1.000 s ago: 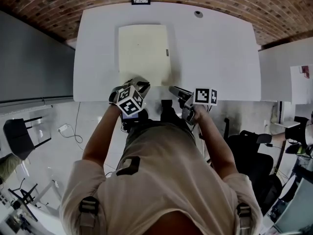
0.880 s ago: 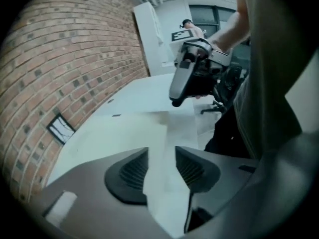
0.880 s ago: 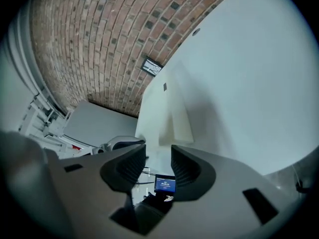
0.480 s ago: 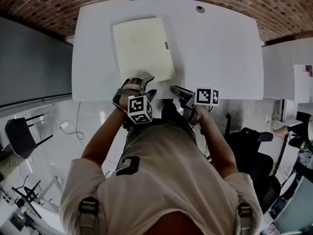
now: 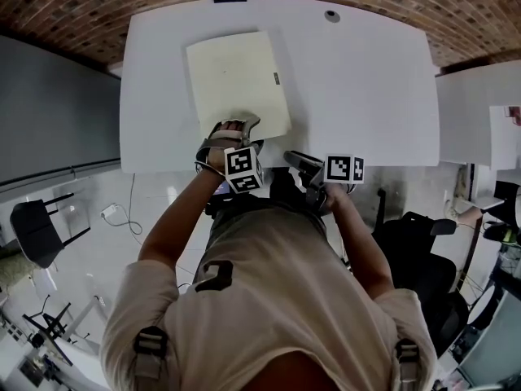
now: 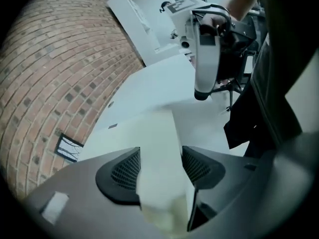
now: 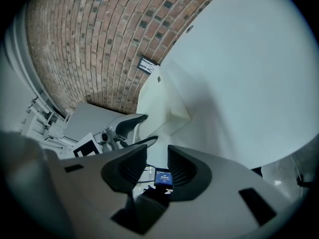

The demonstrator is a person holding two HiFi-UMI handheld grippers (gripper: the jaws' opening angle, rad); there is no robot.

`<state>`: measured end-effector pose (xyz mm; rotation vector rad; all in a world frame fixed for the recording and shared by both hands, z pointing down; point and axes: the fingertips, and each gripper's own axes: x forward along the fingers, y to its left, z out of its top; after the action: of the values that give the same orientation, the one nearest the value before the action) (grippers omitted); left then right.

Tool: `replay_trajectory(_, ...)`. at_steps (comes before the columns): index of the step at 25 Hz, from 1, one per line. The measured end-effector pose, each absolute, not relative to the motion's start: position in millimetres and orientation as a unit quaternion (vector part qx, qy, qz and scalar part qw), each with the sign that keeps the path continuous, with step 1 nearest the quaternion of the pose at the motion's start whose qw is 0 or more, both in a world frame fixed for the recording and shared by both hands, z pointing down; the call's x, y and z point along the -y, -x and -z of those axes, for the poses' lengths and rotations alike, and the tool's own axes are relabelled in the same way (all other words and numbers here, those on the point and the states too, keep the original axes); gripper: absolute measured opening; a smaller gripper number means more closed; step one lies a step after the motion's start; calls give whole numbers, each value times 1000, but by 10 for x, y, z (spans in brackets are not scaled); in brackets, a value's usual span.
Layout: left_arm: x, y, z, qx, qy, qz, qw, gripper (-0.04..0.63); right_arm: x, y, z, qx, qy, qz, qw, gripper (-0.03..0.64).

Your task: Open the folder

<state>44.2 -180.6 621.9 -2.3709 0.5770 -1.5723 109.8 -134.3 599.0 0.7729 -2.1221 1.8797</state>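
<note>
Your left gripper [image 5: 241, 124] has just spread its jaws wide and moved over the near edge of the folder [image 5: 236, 76]. That edge now sits between them, and I judge it not yet pinched. The folder lies closed on the white table [image 5: 366, 80], turned slightly from a second ago. Your right gripper [image 5: 291, 158] has narrowed a little but is open and empty at the table's near edge. You look ready to pinch the cover and lift it.

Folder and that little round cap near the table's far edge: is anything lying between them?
Nothing. In the head view, only bare white table runs from the folder to the round cap.
</note>
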Motion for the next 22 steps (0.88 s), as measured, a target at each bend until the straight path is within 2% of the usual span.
replay_trajectory(10, 1772, -429, -6079, -193, 863, 467, -1, 183, 1230, -1119, -6024, 713, -263, -642, 104, 106)
replay_trajectory(18, 1703, -393, -6035, -207, 879, 430, -25, 130, 1226, -1082, -5974, 716, -256, -642, 95, 103)
replay_trajectory(22, 1691, -381, -5983, -216, 888, 403, -45, 98, 1319, -1025, -5861, 725, -244, -641, 63, 103)
